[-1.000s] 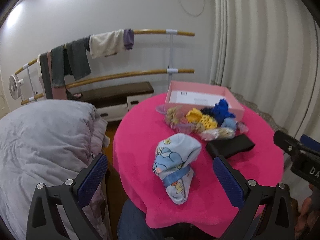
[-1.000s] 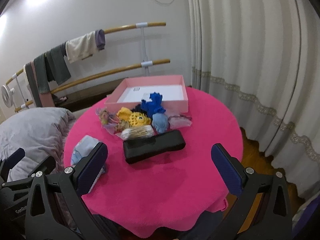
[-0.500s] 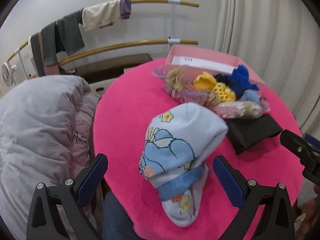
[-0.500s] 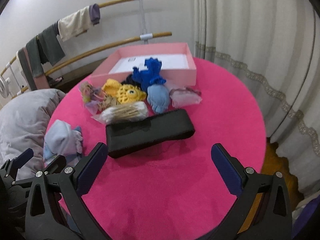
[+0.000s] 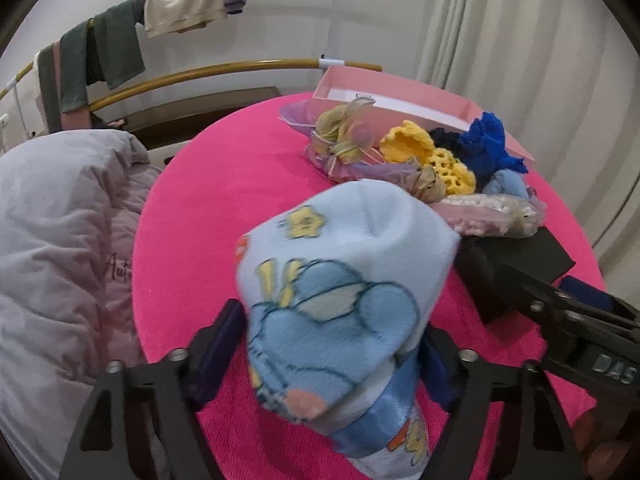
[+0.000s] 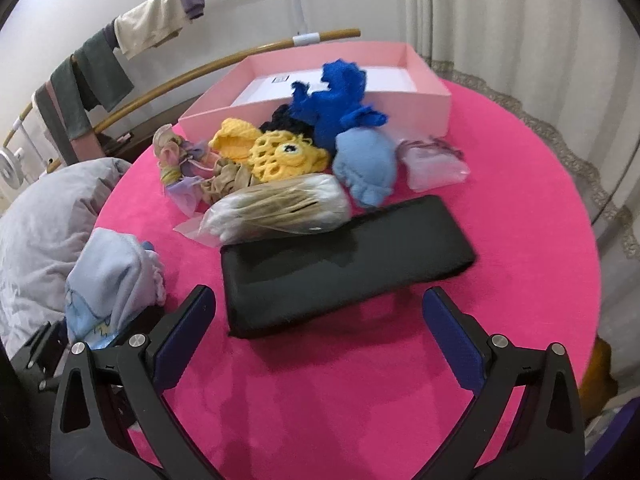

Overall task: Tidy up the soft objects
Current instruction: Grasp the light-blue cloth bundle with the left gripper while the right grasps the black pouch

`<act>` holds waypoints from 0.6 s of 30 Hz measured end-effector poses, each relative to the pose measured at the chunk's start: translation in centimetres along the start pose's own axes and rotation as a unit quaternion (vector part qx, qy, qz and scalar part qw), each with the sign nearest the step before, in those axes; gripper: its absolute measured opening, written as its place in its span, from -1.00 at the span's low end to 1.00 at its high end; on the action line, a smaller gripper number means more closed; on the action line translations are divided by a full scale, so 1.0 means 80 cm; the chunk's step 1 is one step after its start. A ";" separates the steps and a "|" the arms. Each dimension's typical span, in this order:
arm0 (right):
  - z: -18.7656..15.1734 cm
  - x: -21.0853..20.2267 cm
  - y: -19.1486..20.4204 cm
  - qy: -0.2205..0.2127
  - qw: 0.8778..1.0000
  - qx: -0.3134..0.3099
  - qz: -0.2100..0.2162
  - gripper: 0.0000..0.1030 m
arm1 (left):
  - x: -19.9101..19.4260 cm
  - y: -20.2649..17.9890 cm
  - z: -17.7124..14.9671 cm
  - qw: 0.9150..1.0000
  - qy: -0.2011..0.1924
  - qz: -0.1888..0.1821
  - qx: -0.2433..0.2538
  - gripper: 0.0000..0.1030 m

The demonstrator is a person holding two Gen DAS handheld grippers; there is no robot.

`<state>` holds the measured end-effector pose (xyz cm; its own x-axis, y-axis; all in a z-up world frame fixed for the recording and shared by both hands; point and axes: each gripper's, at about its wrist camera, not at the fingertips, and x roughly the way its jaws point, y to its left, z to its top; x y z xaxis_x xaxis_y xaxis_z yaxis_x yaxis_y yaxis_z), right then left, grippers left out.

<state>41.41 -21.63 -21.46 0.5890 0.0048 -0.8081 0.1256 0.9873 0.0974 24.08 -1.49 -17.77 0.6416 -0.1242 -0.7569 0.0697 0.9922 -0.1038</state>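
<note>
A light-blue cartoon-print cloth [image 5: 340, 300] lies bunched on the round pink table [image 5: 208, 208]. My left gripper [image 5: 326, 354] has its pads on either side of the cloth's lower part, jaws narrowed around it. The cloth also shows in the right wrist view [image 6: 112, 280]. My right gripper [image 6: 318, 332] is open and empty, just in front of a black pouch [image 6: 344, 264]. Behind the pouch lies a pile: a yellow crochet piece [image 6: 280, 152], a blue knit [image 6: 340, 96], a light-blue knit [image 6: 366, 168], a bagged beige bundle [image 6: 280, 208].
An open pink box [image 6: 320, 76] stands at the table's far side. A small clear pink bag [image 6: 434, 164] lies right of the pile. A grey quilt [image 5: 52, 240] sits left of the table. Rails with hung clothes [image 5: 120, 40] and curtains [image 6: 520, 20] are behind.
My left gripper moved forward onto the blue cloth and its jaws narrowed around it. My right gripper moved closer to the black pouch, still open.
</note>
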 end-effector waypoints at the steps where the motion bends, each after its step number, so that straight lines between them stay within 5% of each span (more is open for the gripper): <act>1: 0.001 0.003 0.002 0.002 1.000 0.004 0.001 1.00 | 0.002 0.001 0.001 1.000 0.000 0.000 0.001 0.36; 10: 0.015 0.030 0.010 0.011 0.997 0.070 -0.020 1.00 | 0.005 0.008 0.004 1.000 -0.001 -0.003 0.004 0.33; 15: 0.011 0.035 0.017 -0.003 0.998 0.034 -0.053 0.98 | 0.007 0.004 0.005 1.000 -0.001 0.002 0.010 0.33; 18: 0.004 0.027 0.011 -0.008 0.999 0.023 -0.038 0.77 | 0.007 0.002 0.005 1.000 0.000 0.003 0.012 0.30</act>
<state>43.06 -20.84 -22.90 0.5897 -0.0732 -0.8043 0.2072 0.9762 0.0631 24.79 -1.37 -17.98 0.6425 -0.1191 -0.7570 0.0842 0.9928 -0.0848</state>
